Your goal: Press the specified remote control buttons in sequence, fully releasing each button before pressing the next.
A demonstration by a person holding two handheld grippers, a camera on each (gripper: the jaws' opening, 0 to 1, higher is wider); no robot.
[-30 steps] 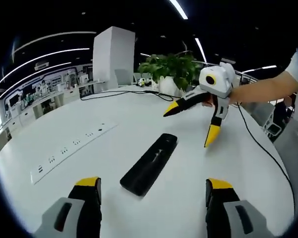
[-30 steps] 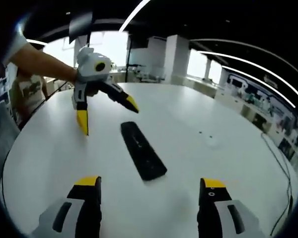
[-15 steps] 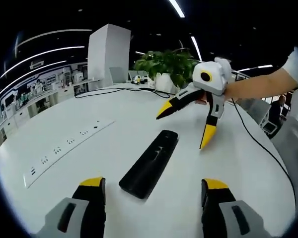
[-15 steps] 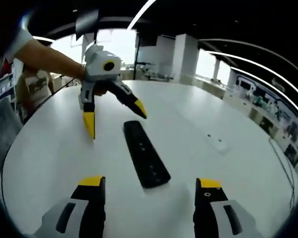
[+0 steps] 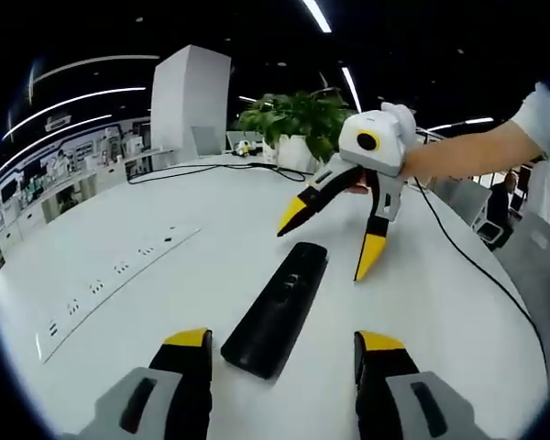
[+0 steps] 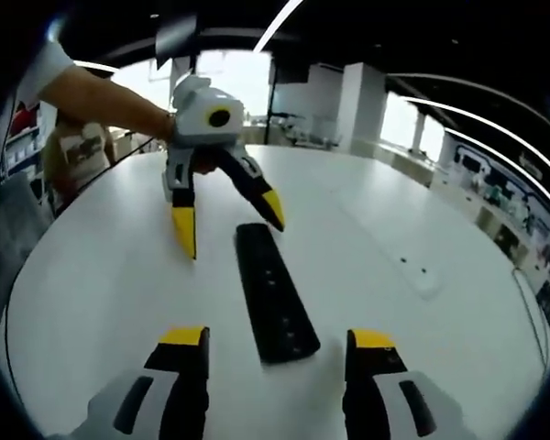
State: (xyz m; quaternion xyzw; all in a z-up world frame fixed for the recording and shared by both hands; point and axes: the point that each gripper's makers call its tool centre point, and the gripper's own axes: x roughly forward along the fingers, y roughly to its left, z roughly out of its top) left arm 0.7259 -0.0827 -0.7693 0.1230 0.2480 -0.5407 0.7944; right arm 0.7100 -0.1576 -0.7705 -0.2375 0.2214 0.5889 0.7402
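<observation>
Remote control point(image 5: 280, 308) is lying flat on the white table point(image 5: 119, 229), a long black bar reaching from just ahead of the left gripper point(image 5: 279, 344) toward 1 o'clock in the left gripper view. In the right gripper view the remote control point(image 6: 273, 291) is running from 11 o'clock down to just ahead of the right gripper point(image 6: 278, 340), its small buttons facing up.

Left gripper's yellow-tipped jaws are standing wide apart, holding nothing, with the near end of the remote between them but not touching. Right gripper is doing the same — jaws spread, nothing clamped. Each gripper is hovering over the far end of the remote as seen by the other: the right gripper point(image 5: 327, 236) at 1 o'clock, the left gripper point(image 6: 227, 226) at 11 o'clock, neither tip clearly touching the remote.

Left gripper view is showing a potted plant point(image 5: 298, 119), a black cable point(image 5: 467, 252) trailing at 3 o'clock, and a strip of sockets point(image 5: 110, 275) at 9 o'clock. Right gripper view is showing a socket plate point(image 6: 417, 272) at 3 o'clock — and broad bare tabletop on both sides of the remote, out to the rounded edge.
</observation>
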